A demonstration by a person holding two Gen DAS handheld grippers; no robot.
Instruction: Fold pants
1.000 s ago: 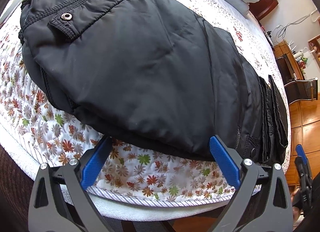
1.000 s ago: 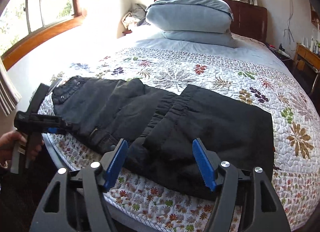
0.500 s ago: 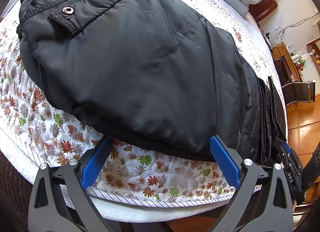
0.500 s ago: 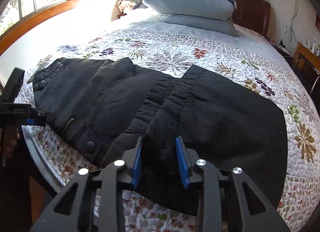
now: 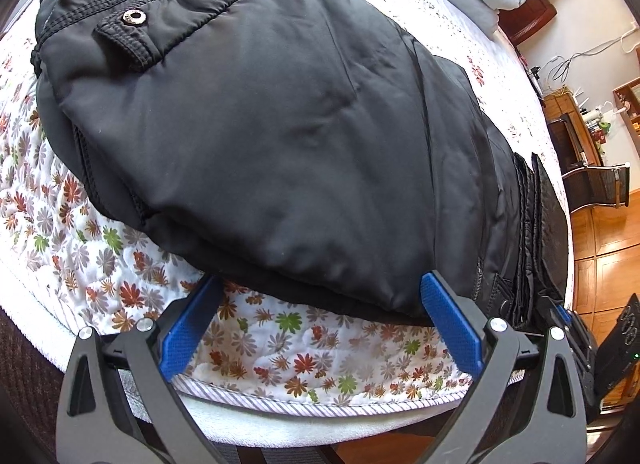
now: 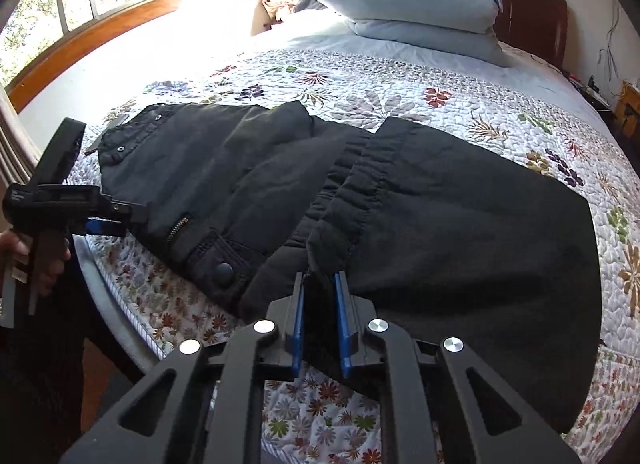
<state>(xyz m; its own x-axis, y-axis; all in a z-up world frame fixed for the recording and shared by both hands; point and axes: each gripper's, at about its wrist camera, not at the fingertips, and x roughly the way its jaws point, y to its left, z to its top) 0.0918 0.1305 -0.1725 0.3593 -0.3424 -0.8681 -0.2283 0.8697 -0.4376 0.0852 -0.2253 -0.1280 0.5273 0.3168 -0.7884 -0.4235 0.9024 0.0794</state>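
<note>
The right gripper [image 6: 320, 296] sits at the lower centre of its own view, its blue pads drawn together on the near corner of the gathered elastic cuff [image 6: 348, 199], which rises from the jaws toward the middle of the frame. The left gripper [image 5: 320, 296] is spread wide at the bottom of its view, pads apart and holding nothing, with its tips just at the near edge of the black pants [image 5: 280, 123]. The pants lie across the near side of the floral quilt [image 5: 80, 223]; in the right view they fill the middle band, waistband with its metal snaps at the upper left, the legs already doubled back so the cuffs lie mid-length.

The cloth looks like smooth, lightly padded nylon: probably light, soft and limp, bulky at the fold, and apt to slide on itself. A pinch on the thick cuff seam or the stitched waistband should hold better than one on the slick open panel. The left gripper would best take the near hip edge or the waistband corner, so both ends lift evenly.
</note>
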